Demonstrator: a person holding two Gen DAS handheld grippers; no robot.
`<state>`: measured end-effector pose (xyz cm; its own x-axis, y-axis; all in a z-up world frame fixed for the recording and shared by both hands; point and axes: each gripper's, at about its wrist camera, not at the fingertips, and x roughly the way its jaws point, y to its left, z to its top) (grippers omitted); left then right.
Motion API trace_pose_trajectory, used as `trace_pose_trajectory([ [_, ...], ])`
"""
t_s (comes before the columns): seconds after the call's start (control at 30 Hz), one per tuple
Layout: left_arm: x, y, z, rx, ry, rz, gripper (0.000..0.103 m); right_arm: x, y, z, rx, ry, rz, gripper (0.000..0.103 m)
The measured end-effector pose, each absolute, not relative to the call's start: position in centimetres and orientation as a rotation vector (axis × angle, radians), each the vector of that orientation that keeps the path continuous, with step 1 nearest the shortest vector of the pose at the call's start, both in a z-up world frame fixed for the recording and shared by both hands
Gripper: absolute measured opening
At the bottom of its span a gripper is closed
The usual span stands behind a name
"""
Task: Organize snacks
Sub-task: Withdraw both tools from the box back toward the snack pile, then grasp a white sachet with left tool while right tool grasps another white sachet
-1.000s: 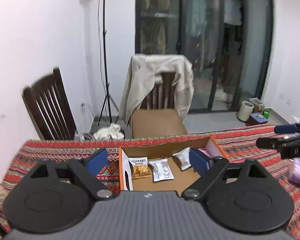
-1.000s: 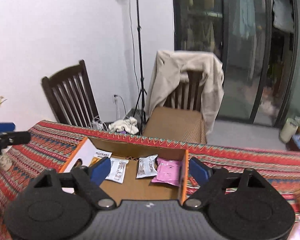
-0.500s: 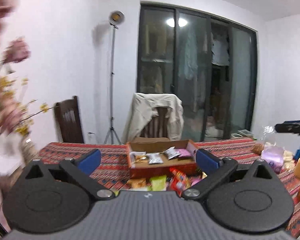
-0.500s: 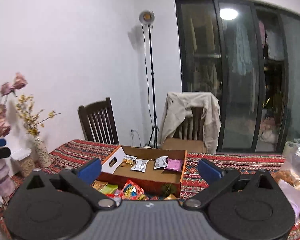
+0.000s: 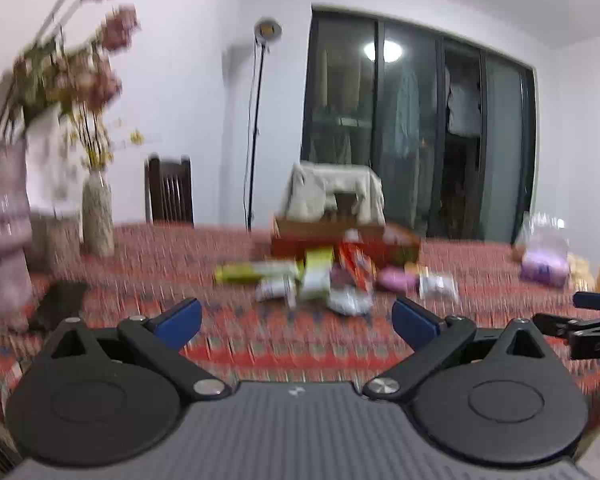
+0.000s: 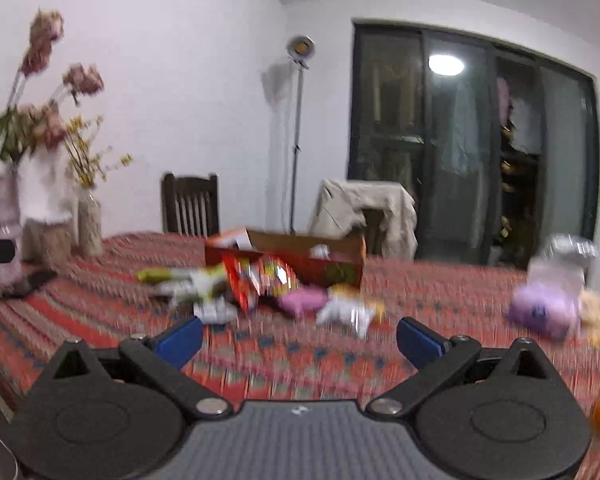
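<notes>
A long table [image 6: 440, 292] under a red patterned cloth fills the lower half of both views, blurred by motion, in a white-walled room with dark sliding glass doors [image 6: 472, 148] at the back that mirror a ceiling light. Two dark wooden chairs stand behind the table, one bare [image 6: 190, 208] and one draped with a beige jacket [image 6: 366, 208], and a tall lamp stand [image 6: 298, 128] rises between them. At the table's left end two vases hold dried flowers: a narrow pale vase [image 6: 89, 224] with yellow sprigs and a wide greyish vase [image 6: 0, 216] with pink blooms. An open cardboard box [image 6: 300, 256] with orange sides sits far across the table, and a few packets can just be made out inside it. In front of the box, touching its near wall, lies a loose heap of snack packets [image 6: 260, 284]: red and yellow bags, a long green one, a pink one and several white or silver ones, too smeared to count exactly. Well apart at the right end lie a purple bag [image 6: 540, 308] and a clear bag. The left gripper [image 5: 296, 320] and the right gripper [image 6: 298, 338] both have their blue-padded jaws spread wide with nothing between them, having just been opening; both sit low over bare cloth, near the heap but short of it
</notes>
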<state>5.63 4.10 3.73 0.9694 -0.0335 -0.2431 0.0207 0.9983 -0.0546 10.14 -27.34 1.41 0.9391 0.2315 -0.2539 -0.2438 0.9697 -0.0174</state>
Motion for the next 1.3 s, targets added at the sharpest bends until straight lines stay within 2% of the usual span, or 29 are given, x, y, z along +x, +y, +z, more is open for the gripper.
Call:
trace_pose_trajectory([
  [0.1, 5.8, 3.6, 1.6, -0.034, 0.308, -0.042, 0.103, 9.3, -26.4, -2.1, -0.034, 0.314, 0.262, 0.103],
  [0.27, 6.6, 3.6, 0.3, -0.019, 0.342, -0.018, 0.103, 9.2, -26.0, -4.4, -0.033, 0.347, 0.262, 0.103],
  [0.57, 9.3, 4.4, -0.1, -0.031, 0.396, -0.018, 0.103, 11.0, -26.4, -4.9, 0.023, 0.380, 0.240, 0.103],
  [1.0, 14.5, 4.5, 0.2, -0.028, 0.407, -0.054, 0.103, 14.6, -27.8, -4.0, 0.138, 0.311, 0.285, 0.103],
  [1.2, 20.0, 5.3, 1.1, -0.029, 0.423, -0.044, 0.103, 19.8, -27.7, -2.4, 0.013, 0.397, 0.272, 0.103],
  [1.3, 23.7, 6.1, 1.8, -0.041, 0.438, -0.058, 0.101, 23.3, -28.4, -1.7, -0.042, 0.421, 0.270, 0.100],
])
